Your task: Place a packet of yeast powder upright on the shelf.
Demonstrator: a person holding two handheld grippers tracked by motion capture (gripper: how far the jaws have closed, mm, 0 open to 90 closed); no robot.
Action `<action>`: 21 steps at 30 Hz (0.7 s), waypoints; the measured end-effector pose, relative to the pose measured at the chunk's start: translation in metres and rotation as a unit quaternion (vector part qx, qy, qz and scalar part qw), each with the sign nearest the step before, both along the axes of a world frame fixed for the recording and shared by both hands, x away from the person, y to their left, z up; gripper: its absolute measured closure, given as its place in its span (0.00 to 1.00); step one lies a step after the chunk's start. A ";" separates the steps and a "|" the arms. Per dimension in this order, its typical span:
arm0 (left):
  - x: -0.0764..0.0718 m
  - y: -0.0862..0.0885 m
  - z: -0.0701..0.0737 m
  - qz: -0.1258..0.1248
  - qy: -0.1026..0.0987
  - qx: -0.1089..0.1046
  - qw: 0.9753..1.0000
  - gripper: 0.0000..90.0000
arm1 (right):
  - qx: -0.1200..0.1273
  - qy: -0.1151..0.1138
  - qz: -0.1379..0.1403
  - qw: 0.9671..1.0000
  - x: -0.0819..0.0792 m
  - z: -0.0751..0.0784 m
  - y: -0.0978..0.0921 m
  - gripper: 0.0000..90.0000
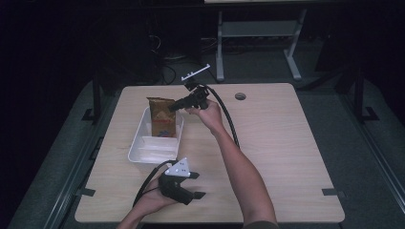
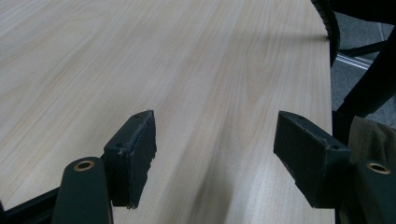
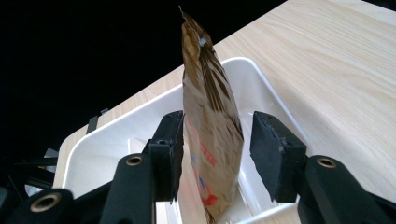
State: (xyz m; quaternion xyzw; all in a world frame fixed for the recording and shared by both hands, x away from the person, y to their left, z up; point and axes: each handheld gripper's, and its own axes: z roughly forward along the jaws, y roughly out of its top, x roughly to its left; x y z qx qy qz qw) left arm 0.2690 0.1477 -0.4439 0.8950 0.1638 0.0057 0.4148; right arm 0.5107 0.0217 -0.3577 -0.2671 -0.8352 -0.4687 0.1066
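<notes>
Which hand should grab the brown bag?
Probably the right: the right gripper already has its open jaws either side of the brown bag in the white tray. The left gripper sits apart.

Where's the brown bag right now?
In the high view the brown bag stands upright at the far end of the white tray, left of centre, between the open right gripper's jaws.
</notes>
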 end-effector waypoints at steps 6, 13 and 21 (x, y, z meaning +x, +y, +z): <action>0.000 0.000 0.000 0.000 0.000 0.000 1.000 0.32 | 0.007 0.002 -0.002 1.000 -0.006 -0.001 -0.016 0.58; -0.001 -0.002 -0.001 -0.001 -0.002 0.003 1.000 0.32 | 0.009 0.001 -0.009 1.000 -0.012 -0.001 -0.031 0.57; -0.001 -0.003 -0.002 0.002 0.003 0.000 1.000 0.32 | 0.019 -0.004 -0.011 1.000 -0.023 -0.002 -0.046 0.57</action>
